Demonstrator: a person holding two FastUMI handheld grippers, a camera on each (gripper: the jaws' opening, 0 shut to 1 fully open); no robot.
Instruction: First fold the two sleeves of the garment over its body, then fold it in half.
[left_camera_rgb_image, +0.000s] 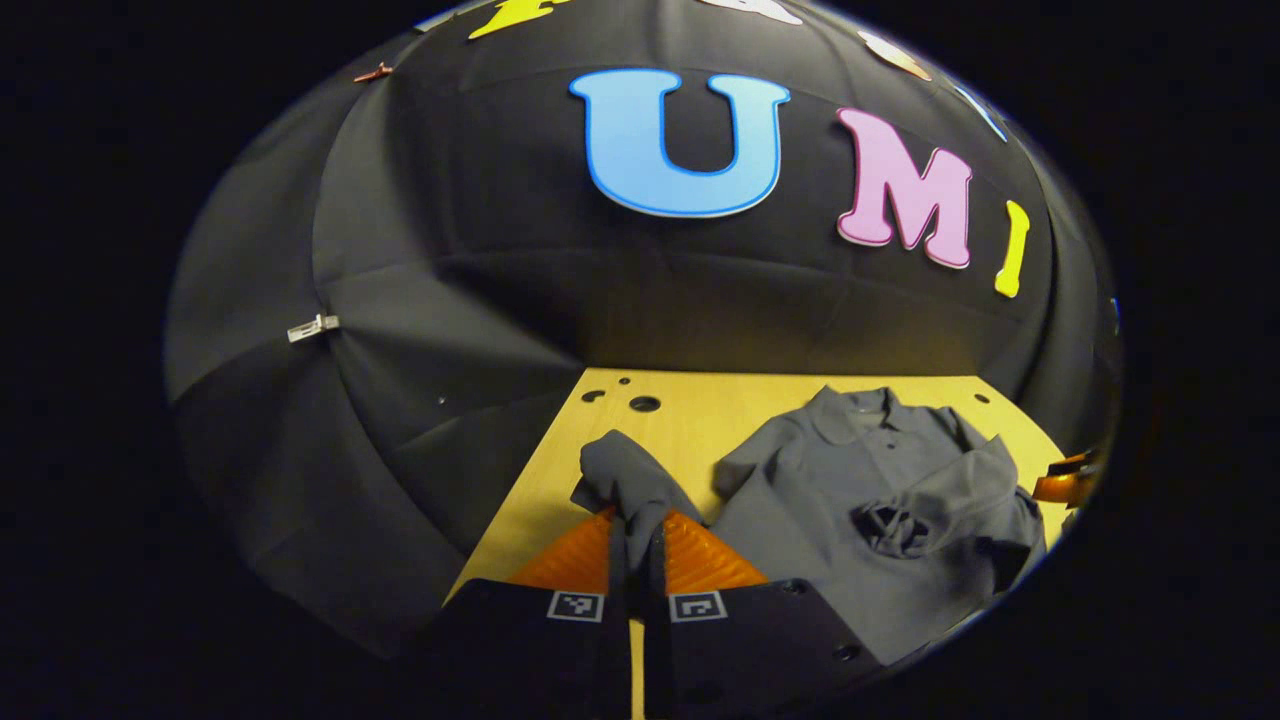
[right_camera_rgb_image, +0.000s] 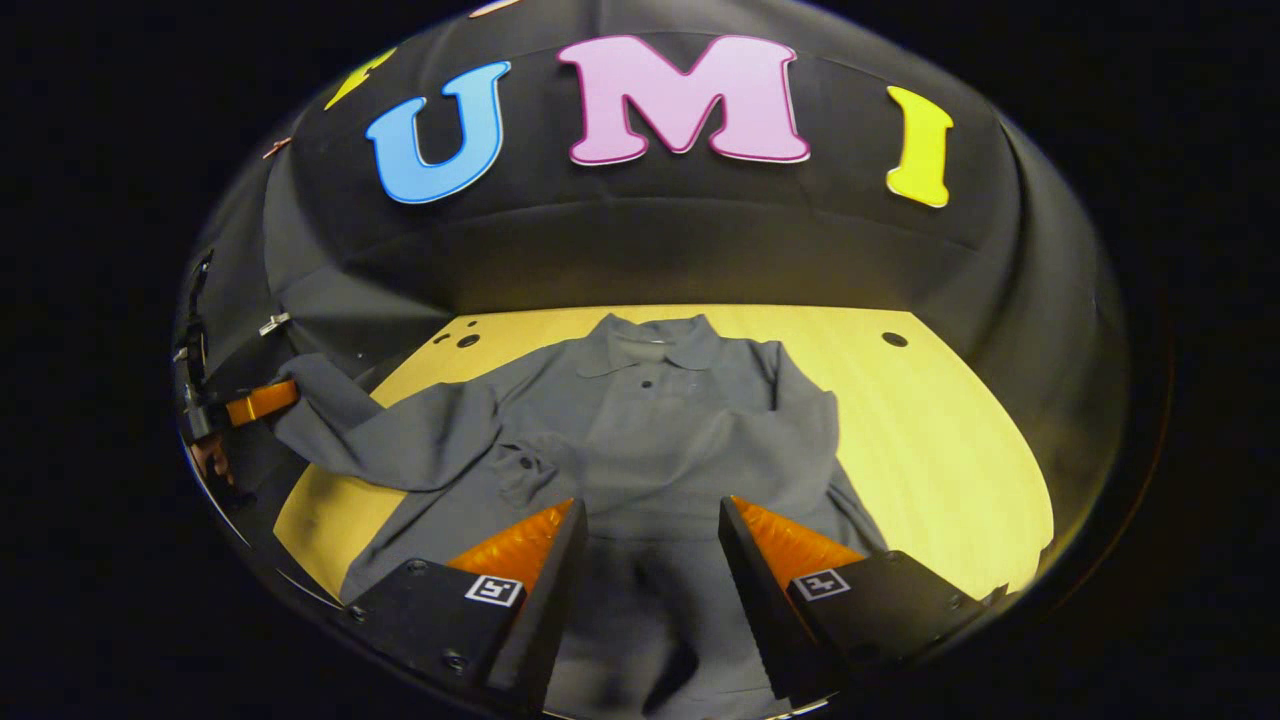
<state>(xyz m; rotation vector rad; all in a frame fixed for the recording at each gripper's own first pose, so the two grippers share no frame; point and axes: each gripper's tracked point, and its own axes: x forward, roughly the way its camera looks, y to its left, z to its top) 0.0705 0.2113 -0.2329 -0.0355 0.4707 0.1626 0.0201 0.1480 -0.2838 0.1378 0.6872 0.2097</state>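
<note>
A grey long-sleeved polo shirt (right_camera_rgb_image: 650, 420) lies front up on the wooden table (right_camera_rgb_image: 950, 450), collar toward the booth wall. One sleeve (right_camera_rgb_image: 700, 450) is folded across the chest, and its cuff (right_camera_rgb_image: 520, 465) rests on the body. The other sleeve (right_camera_rgb_image: 400, 435) stretches off to the side, lifted at its end. My left gripper (left_camera_rgb_image: 637, 530) is shut on that sleeve's cuff (left_camera_rgb_image: 625, 475); in the right gripper view the left gripper (right_camera_rgb_image: 255, 400) appears at the far left. My right gripper (right_camera_rgb_image: 650, 540) hovers open over the shirt's lower body, with nothing between its fingers.
Round holes (left_camera_rgb_image: 644, 404) mark the table's far corner, and another hole (right_camera_rgb_image: 895, 339) lies at the far right. Bare wood runs along the shirt's right side (right_camera_rgb_image: 960, 500). The black cloth wall closes the back and sides. The right gripper (left_camera_rgb_image: 1065, 485) peeks in beside the shirt (left_camera_rgb_image: 800, 500).
</note>
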